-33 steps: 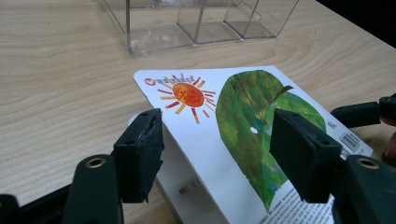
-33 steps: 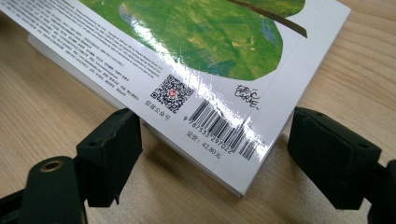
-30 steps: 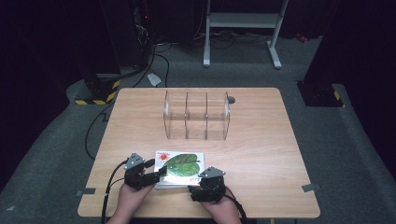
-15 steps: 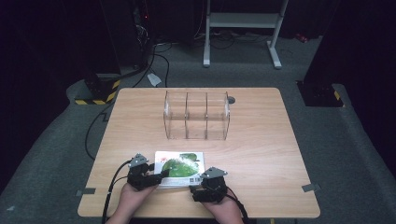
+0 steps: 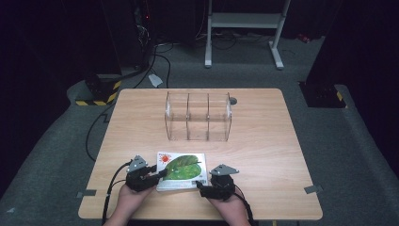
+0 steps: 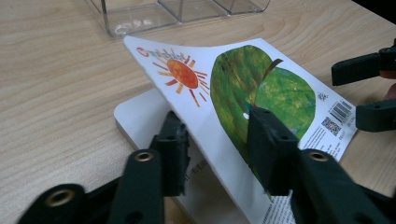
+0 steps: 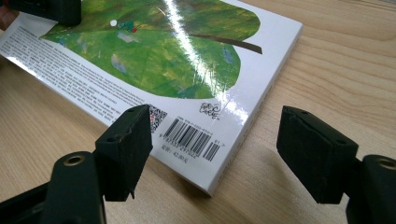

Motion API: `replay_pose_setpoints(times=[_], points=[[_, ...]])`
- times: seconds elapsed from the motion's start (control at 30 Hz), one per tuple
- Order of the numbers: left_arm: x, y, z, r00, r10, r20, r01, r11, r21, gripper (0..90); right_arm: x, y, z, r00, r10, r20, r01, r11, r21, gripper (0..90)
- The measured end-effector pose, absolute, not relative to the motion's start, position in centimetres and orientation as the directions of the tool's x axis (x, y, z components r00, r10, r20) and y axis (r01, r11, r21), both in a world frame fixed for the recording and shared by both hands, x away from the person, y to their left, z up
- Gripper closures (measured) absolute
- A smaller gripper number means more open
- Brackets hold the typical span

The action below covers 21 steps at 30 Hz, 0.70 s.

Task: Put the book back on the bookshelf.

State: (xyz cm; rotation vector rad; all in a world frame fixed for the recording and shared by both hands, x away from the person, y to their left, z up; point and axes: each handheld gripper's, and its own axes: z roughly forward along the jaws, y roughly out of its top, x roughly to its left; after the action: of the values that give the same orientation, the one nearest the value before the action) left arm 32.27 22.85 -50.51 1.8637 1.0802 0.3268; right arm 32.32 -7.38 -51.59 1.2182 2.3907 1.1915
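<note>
Item: picture book (image 5: 182, 165), back cover up, green leaf and orange sun printed on it, barcode at one corner. It lies on the near part of the wooden table (image 5: 263, 141), between your two grippers and well short of the clear three-compartment box (image 5: 198, 116) standing further back.

Your left gripper (image 6: 215, 144): at the book's left edge. In the left gripper view the cover (image 6: 243, 88) is lifted off the white pages (image 6: 140, 116) beneath it and passes between the two jaws, one jaw under the cover and one above. The jaws stand narrow around the cover; whether both pads press it is hard to say, as the cover hides the contact.

Your right gripper (image 7: 215, 149): at the book's near right corner, jaws spread wide. In the right gripper view the barcode corner (image 7: 196, 137) sits between the jaws, the left jaw just at the cover's edge, the right jaw clear of the spine edge over bare table.

Hidden or unclear: the small print on the cover is unreadable. The far edge of the book is cut off in the right gripper view. In the high view your hands (image 5: 129, 200) cover the gripper bodies' lower parts.
</note>
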Motion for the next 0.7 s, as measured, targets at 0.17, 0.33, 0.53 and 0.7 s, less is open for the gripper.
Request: replay_pose_setpoints(times=[0.17, 0.33, 0.53, 0.7], points=[[31.9, 22.7, -50.1, 0.602, 0.78, -0.172, 0.496, -0.197, 0.846, 64.5, 32.5, -7.4, -51.6, -0.637, 0.752, 0.169, 0.586, 0.329, 0.74, 26.9], [31.6, 22.5, -49.8, 0.617, 0.775, -0.138, 0.459, -0.211, 0.863, 66.5, 32.7, -7.5, -51.6, -0.629, 0.756, 0.182, 0.59, 0.313, 0.744, 26.9], [31.3, 22.4, -49.5, 0.634, 0.767, -0.1, 0.418, -0.231, 0.879, 67.2, 32.8, -7.7, -51.6, -0.624, 0.758, 0.191, 0.595, 0.302, 0.745, 27.1], [31.0, 22.4, -49.2, 0.647, 0.759, -0.074, 0.385, -0.241, 0.891, 67.6, 32.9, -7.8, -51.6, -0.622, 0.757, 0.201, 0.6, 0.295, 0.744, 27.1]])
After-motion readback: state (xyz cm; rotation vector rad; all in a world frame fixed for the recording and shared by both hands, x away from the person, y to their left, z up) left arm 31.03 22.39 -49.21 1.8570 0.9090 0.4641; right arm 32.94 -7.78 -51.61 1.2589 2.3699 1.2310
